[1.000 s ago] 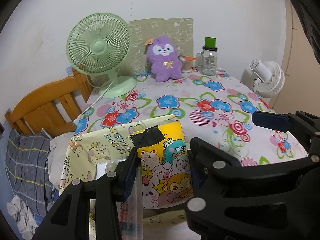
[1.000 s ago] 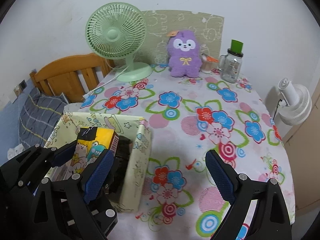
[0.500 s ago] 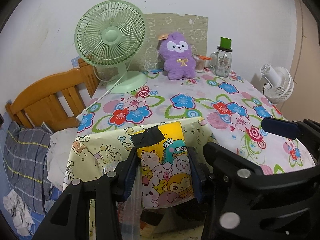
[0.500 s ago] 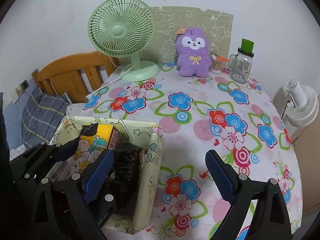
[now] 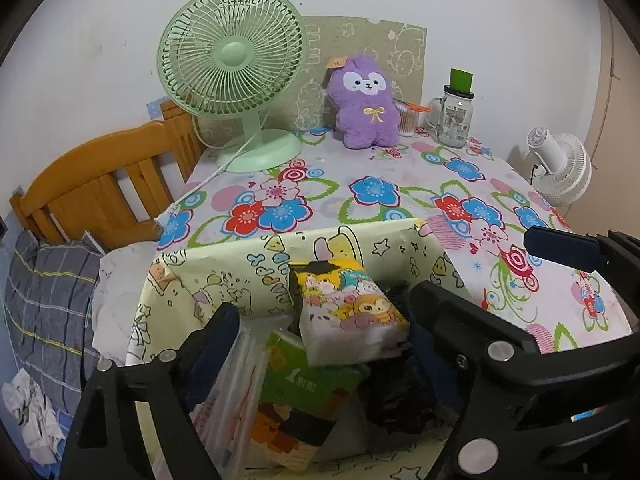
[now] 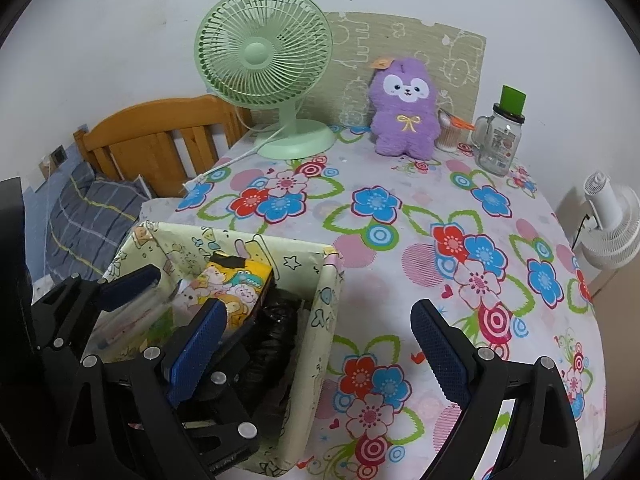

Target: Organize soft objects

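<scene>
A yellow cartoon-print tissue pack (image 5: pixel 352 312) lies tilted inside the pale yellow patterned storage box (image 5: pixel 248 256), resting on a green pack (image 5: pixel 308 380) and black plastic. My left gripper (image 5: pixel 324 320) is open over the box, its jaws spread wide on either side of the pack and apart from it. In the right wrist view the pack (image 6: pixel 232 284) lies in the box (image 6: pixel 324 320) with the left gripper around it. My right gripper (image 6: pixel 316 344) is open and empty above the box's right wall. A purple plush toy (image 6: pixel 404 108) sits at the table's back.
A green desk fan (image 6: pixel 264 60) with its cord stands at the back left. A glass jar with a green lid (image 6: pixel 502 136) and a small cup stand at the back right. A white fan (image 6: pixel 612 220) is off the right edge, a wooden bed frame (image 5: pixel 104 184) to the left.
My left gripper has opened and let go of the yellow tissue pack, which has dropped and tipped over into the box. Both views have drawn closer to the table.
</scene>
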